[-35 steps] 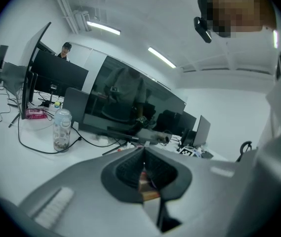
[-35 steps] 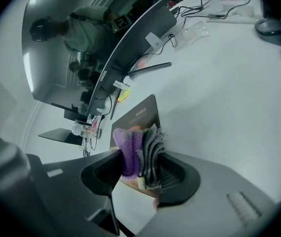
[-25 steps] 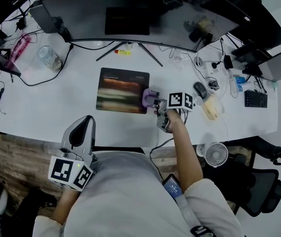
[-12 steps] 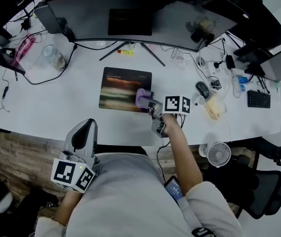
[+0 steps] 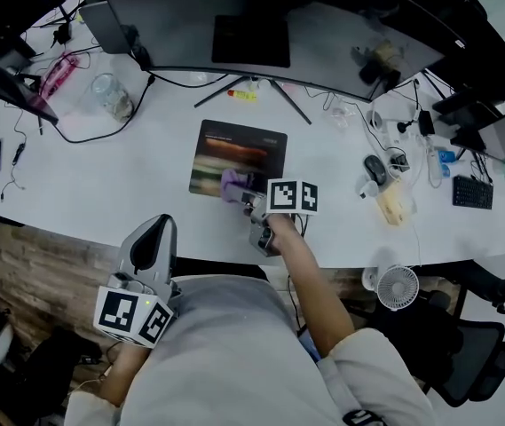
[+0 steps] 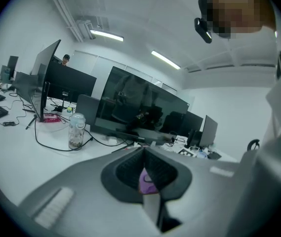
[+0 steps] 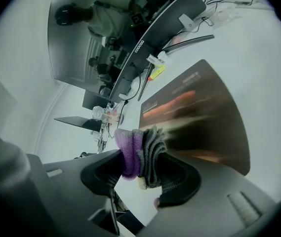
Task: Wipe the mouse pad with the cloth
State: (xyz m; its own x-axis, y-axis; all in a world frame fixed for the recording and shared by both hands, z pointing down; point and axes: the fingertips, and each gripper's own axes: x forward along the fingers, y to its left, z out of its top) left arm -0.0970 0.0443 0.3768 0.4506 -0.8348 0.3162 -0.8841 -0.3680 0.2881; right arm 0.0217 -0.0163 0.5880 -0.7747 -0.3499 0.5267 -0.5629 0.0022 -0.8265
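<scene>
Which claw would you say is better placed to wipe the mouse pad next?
Right. The right claw is shut on the cloth at the pad's near edge; the left claw hangs well short of the pad, holding nothing.

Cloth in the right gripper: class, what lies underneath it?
The mouse pad, near its edge closest to the person, lies beneath the purple and grey cloth held by the right gripper. The patch of pad directly under the cloth is covered.
</scene>
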